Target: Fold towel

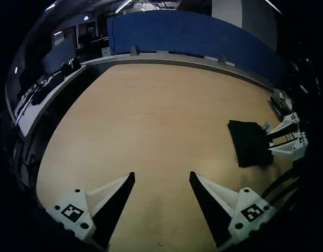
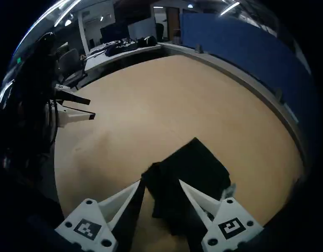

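Two white fingers of the left gripper [image 1: 161, 174] fill the low edge of the left gripper view at 6 o'clock. They are spread wide, with nothing but bare wood between them. They hang over a pale wooden table [image 1: 161, 109] that runs away toward a blue partition [image 1: 195, 33] at 12 o'clock.

Out at about 3 o'clock in that view lies the towel [image 1: 249, 143] — dark, almost black, folded into a compact rectangle flat on the table near its far right edge. The right gripper [image 1: 268, 140] reaches in from the right, its finger ends at the towel's right side.

In the right gripper view that gripper's own fingers rise from 6 o'clock, set a moderate way apart, narrower than the other tool's. The towel's near, bunched corner sits in the gap between them, and the rest of the cloth spreads toward 4 o'clock. Whether either pad touches the cloth I cannot tell. At 9 o'clock the left gripper shows small and well apart from the towel — its fingers parted, held by a person in dark clothing [image 2: 31, 105] at the table's edge.
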`<state>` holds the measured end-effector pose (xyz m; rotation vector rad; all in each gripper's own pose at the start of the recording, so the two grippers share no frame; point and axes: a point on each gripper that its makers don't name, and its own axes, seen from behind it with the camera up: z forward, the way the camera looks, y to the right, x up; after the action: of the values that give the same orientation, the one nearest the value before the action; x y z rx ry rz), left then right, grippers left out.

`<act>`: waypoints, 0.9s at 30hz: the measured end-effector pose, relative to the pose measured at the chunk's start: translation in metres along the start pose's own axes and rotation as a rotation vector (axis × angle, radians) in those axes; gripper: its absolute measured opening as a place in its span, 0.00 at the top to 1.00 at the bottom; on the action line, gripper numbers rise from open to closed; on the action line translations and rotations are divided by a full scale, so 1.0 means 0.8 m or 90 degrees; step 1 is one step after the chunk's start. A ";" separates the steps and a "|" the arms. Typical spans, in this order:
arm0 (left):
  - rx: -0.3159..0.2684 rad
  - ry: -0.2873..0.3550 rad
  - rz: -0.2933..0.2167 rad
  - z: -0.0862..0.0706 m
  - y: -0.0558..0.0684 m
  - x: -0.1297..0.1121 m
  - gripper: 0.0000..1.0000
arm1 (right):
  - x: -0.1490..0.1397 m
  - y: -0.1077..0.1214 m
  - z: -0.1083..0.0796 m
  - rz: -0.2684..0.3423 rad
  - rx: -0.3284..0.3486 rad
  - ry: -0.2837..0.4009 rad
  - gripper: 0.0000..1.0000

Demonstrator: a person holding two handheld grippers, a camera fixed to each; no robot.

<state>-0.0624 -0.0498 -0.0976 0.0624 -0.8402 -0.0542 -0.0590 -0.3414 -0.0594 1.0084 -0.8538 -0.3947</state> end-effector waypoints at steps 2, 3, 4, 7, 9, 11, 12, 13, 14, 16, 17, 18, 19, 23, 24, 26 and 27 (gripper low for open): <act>-0.002 0.000 0.002 0.001 0.003 0.000 0.03 | -0.010 0.009 -0.007 0.008 -0.011 -0.003 0.48; -0.003 0.000 0.003 0.001 0.004 0.000 0.03 | -0.015 0.013 -0.011 0.013 -0.016 -0.004 0.47; -0.004 0.000 0.004 0.001 0.006 0.000 0.03 | -0.020 0.017 -0.015 0.018 -0.021 -0.005 0.47; -0.007 -0.001 0.007 0.002 0.010 0.000 0.03 | -0.034 0.027 -0.025 0.033 -0.034 -0.007 0.42; -0.008 -0.002 0.009 0.003 0.013 0.001 0.03 | -0.043 0.032 -0.031 0.043 -0.041 -0.009 0.41; -0.009 -0.002 0.012 0.003 0.016 0.001 0.03 | -0.052 0.037 -0.036 0.050 -0.048 -0.012 0.37; -0.010 -0.002 0.013 0.003 0.017 0.001 0.03 | -0.056 0.038 -0.038 0.053 -0.052 -0.013 0.34; -0.011 -0.002 0.014 0.003 0.018 0.002 0.03 | -0.059 0.040 -0.039 0.056 -0.055 -0.014 0.32; -0.011 -0.002 0.015 0.003 0.019 0.002 0.03 | -0.063 0.041 -0.040 0.058 -0.058 -0.015 0.31; -0.012 -0.002 0.016 0.003 0.021 0.003 0.03 | -0.067 0.042 -0.041 0.061 -0.060 -0.015 0.26; -0.013 -0.002 0.017 0.003 0.022 0.004 0.03 | -0.069 0.043 -0.042 0.062 -0.061 -0.016 0.24; -0.013 -0.001 0.017 0.003 0.023 0.004 0.03 | -0.071 0.043 -0.042 0.063 -0.062 -0.016 0.23; -0.013 -0.001 0.017 0.003 0.024 0.005 0.03 | -0.073 0.042 -0.042 0.063 -0.062 -0.017 0.22; -0.014 0.000 0.016 0.002 0.026 0.008 0.03 | -0.084 0.041 -0.043 0.067 -0.066 -0.024 0.22; -0.014 0.001 0.016 0.002 0.026 0.008 0.03 | -0.088 0.041 -0.043 0.069 -0.066 -0.027 0.22; -0.015 0.001 0.016 0.002 0.027 0.008 0.03 | -0.097 0.039 -0.042 0.073 -0.065 -0.033 0.22; -0.014 0.001 0.016 0.003 0.027 0.007 0.03 | -0.101 0.038 -0.041 0.076 -0.065 -0.035 0.22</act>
<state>-0.0596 -0.0291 -0.0900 0.0307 -0.8389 -0.0401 -0.0863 -0.2550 -0.0768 0.8511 -0.9293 -0.3627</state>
